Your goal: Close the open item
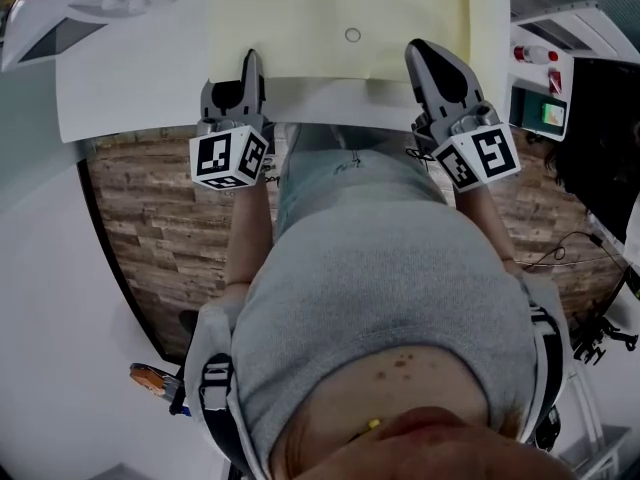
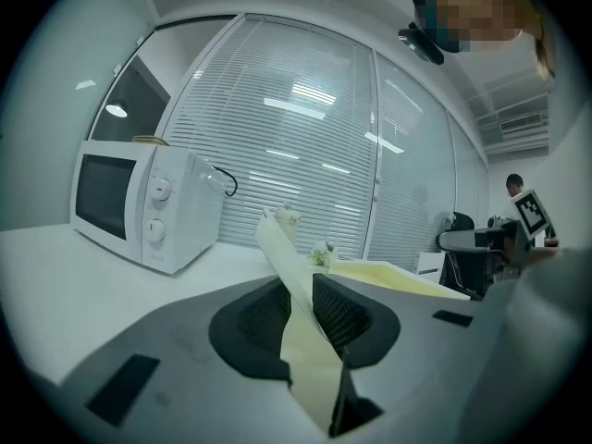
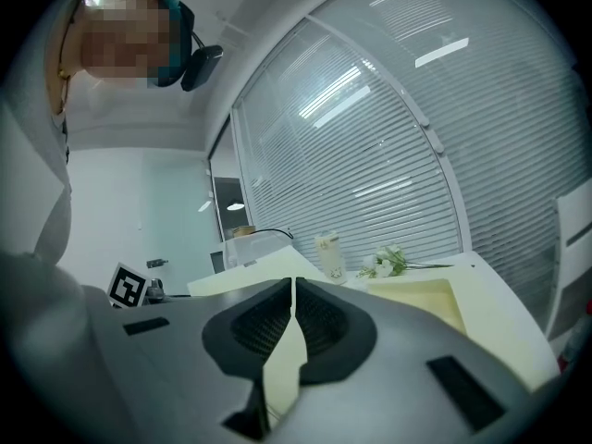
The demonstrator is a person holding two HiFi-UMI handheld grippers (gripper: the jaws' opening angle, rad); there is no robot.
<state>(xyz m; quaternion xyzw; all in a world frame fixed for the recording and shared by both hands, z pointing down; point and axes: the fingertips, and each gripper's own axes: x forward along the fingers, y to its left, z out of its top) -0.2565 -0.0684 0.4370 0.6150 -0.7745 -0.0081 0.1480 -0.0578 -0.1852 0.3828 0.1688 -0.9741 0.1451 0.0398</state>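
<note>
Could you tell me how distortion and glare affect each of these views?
Head view: fisheye curves the white table edge; corners darken. Left gripper view: blinds bow, ceiling lights glare on them, the close yellow flap looks soft. Right gripper view: blinds bow likewise, heavy vignette.

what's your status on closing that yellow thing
Left gripper shut on pale yellow flap, near edge. Right gripper shut on same edge. Item not yet closed. Nothing on the flap; microwave off to the side.

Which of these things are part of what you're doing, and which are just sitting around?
Part of the job:
- pale yellow flap
- left gripper, jaws clamped on the flap
- right gripper, jaws clamped on the flap

Just lying about:
- microwave
- flowers
- cup
</note>
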